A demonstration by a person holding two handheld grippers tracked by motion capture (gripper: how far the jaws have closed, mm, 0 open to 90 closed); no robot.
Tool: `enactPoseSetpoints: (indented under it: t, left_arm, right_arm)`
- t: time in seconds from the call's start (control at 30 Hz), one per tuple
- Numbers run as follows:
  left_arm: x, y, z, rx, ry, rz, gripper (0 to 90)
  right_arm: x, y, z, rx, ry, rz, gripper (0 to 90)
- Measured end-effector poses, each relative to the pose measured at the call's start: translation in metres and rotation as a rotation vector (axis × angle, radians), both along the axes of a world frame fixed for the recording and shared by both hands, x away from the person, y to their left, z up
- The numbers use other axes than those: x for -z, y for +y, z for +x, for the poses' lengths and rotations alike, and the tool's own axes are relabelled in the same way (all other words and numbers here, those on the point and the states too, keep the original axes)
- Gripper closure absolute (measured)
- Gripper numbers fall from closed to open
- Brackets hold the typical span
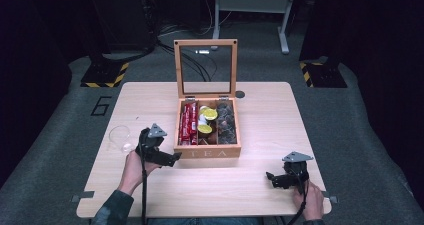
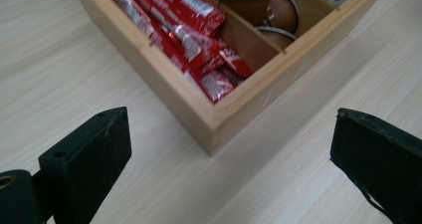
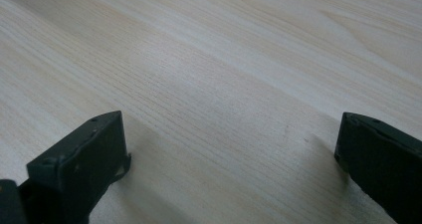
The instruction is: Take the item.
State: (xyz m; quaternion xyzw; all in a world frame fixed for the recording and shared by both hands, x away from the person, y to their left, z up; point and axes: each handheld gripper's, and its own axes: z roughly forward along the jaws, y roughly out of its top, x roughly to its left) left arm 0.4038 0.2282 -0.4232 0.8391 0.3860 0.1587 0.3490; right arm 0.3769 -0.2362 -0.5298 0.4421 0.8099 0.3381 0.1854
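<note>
Fingers [image 2: 84, 154] of both grippers spread wide and empty, left gripper [image 1: 172, 158] beside wooden box [image 1: 207, 152] lettered "TEA"

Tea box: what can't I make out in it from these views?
- Right compartment: contents dark and too small in the high view; cut off by the top edge in the left gripper view.
- Red packets: print blurred.
- Middle compartment's front: in shadow behind the box front wall.

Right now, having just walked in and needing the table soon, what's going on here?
A person holds two grippers at a wooden table. The left gripper, open, points at the front left corner of the open tea box, near the red packets. The right gripper, open and holding nothing, sits apart over bare table.
</note>
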Motion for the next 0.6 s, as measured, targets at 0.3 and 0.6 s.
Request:
enactPoseSetpoints:
  t: [0.3, 0.6]
  left_arm:
    - [-0.016, -0.031, 0.024, 0.049, -0.009, 0.006, 3.3]
    - [-0.023, -0.059, 0.045, 0.092, -0.019, 0.002, 4.4]
  right_arm:
    - [0.000, 0.000, 0.000, 0.000, 0.000, 0.000, 0.0]
    - [0.000, 0.000, 0.000, 0.000, 0.000, 0.000, 0.0]
